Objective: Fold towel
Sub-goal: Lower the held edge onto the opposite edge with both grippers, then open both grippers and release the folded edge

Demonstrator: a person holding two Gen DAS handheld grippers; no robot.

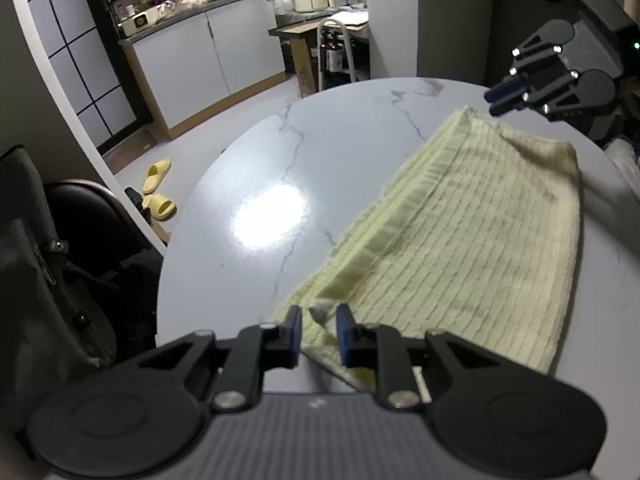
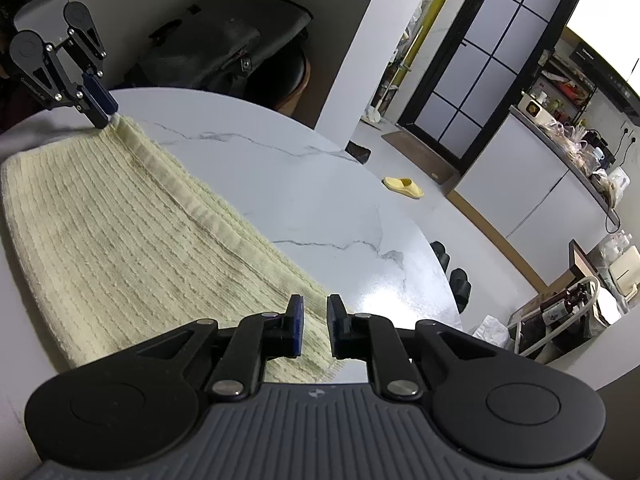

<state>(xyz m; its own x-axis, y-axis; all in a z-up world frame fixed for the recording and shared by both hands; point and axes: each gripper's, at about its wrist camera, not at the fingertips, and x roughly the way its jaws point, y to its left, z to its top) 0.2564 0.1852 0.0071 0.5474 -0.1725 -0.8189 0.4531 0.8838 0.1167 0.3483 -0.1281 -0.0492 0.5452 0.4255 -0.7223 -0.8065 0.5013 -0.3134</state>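
Two tools work one long edge of the yellow towel (image 1: 460, 232) on the marble surface (image 1: 248, 168). The left tool (image 1: 318, 334) and right tool (image 2: 314, 326) stand apart, each straddling an end corner, apparently positioned for pinching both corners together.

Marble table (image 1: 260, 152) w/ folded towel (image 1: 460, 240)

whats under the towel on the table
The towel lies folded on the white marble table; stacked edges show another towel layer beneath the top one. The tabletop under it is covered, so anything else there cannot be seen.
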